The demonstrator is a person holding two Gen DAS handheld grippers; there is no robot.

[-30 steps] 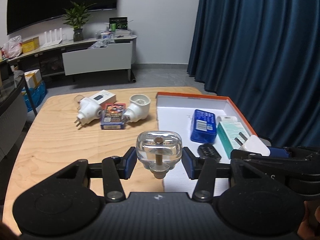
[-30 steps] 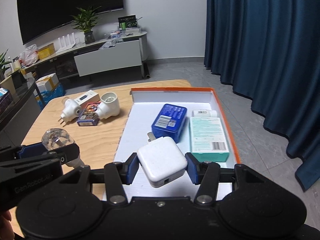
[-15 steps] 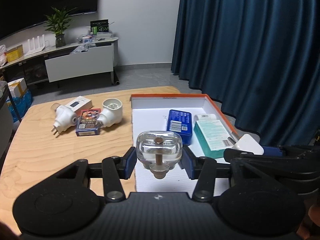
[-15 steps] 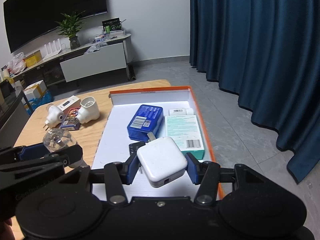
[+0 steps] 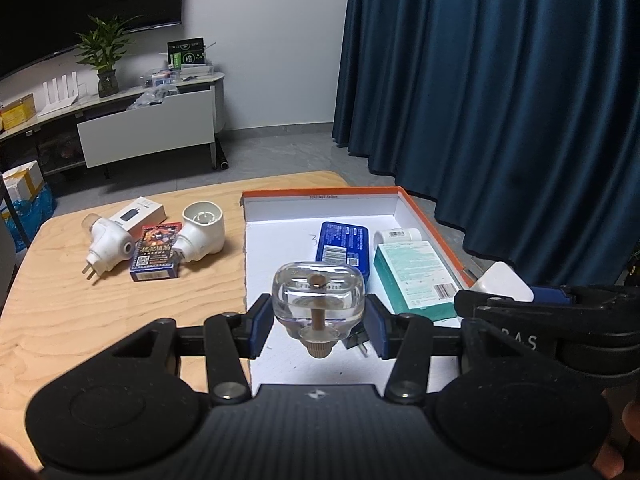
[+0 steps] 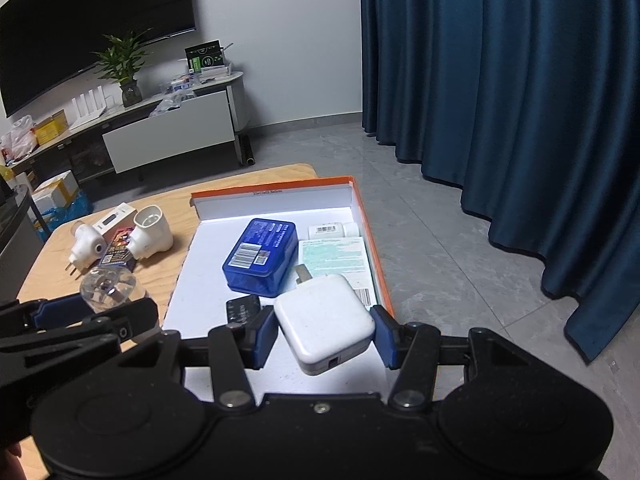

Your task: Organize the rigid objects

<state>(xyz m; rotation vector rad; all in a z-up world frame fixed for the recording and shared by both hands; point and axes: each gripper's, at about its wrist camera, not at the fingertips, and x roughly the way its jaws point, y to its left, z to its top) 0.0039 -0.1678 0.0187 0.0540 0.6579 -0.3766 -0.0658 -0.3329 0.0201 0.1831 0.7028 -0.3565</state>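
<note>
Box (image 6: 370, 216) has approx. 4 items in. L claw (image 5: 319, 322) grips clear bottle (image 5: 319, 296), R claw (image 6: 325, 332) grips white charger (image 6: 325, 322), both over box. 4 left on worktop (image 5: 80, 320).

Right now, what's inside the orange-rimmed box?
Orange-rimmed box holds a blue tin, teal carton, white tube and black item, partly hidden by the held charger.

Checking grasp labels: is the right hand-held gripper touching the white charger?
Touching. The right wrist view shows both blue pads of the right hand-held gripper pressed against opposite sides of the white charger, held above the orange-rimmed box.
</note>
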